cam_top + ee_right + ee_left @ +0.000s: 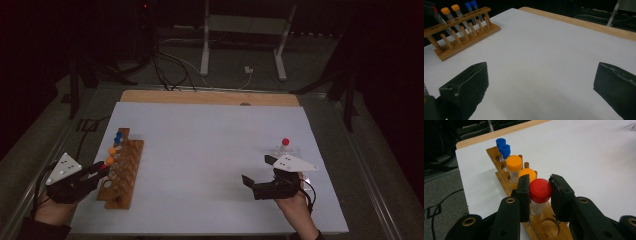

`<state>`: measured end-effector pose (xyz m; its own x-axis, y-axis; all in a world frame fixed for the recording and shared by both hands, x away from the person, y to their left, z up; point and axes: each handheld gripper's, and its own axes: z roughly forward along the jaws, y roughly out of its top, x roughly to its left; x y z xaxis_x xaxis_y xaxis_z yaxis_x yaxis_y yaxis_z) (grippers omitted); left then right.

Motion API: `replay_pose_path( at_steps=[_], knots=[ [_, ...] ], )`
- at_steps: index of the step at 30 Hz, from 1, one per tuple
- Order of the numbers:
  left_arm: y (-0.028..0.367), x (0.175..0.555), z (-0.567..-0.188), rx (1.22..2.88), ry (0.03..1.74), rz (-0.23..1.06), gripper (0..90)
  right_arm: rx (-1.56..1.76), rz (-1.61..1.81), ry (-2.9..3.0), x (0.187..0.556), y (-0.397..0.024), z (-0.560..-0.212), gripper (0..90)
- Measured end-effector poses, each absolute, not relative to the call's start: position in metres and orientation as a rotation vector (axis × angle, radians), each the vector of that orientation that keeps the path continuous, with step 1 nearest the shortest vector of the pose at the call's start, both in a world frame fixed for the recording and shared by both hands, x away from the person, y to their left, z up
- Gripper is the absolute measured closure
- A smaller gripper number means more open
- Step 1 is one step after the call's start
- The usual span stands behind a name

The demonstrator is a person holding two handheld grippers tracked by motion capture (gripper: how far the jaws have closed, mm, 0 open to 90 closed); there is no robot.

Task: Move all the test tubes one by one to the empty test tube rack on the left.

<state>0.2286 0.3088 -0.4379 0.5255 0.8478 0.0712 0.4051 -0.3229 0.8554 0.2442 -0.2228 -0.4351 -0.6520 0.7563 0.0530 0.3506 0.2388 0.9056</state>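
A wooden tube rack (124,172) lies at the left of the white sheet. Two blue-capped tubes (504,150) and two orange-capped tubes (514,163) stand in one row of it. My left gripper (540,180) is shut on the red cap of a clear tube (540,192), which hangs tilted over the rack's near holes, just in front of the orange caps. An empty hole (550,227) shows right below the jaws. My right gripper (258,170) rests open near the right of the sheet, nothing between its wide jaws. A second red-capped tube (285,144) stands just beyond it.
The white sheet (210,150) covers a wooden table whose far edge (210,97) shows bare. Between rack and right gripper is a broad stretch of sheet. Cables and a white stand's legs (240,45) lie on the floor behind the table.
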Motion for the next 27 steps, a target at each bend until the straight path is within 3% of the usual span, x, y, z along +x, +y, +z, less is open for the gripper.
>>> replay_pose_path(
  at_steps=[20,22,27],
  knots=[
    [0.305,0.237,-0.43,2.03,1.047,0.625,71.2,1.022,1.394,2.115,0.245,-0.225,-0.435,0.0],
    [0.306,0.235,-0.429,2.005,1.04,0.595,67.8,1.024,1.394,2.114,0.245,-0.225,-0.435,0.0],
    [0.305,0.227,-0.418,1.968,0.986,0.598,45.8,1.016,1.398,2.102,0.244,-0.227,-0.432,0.0]
  ],
)
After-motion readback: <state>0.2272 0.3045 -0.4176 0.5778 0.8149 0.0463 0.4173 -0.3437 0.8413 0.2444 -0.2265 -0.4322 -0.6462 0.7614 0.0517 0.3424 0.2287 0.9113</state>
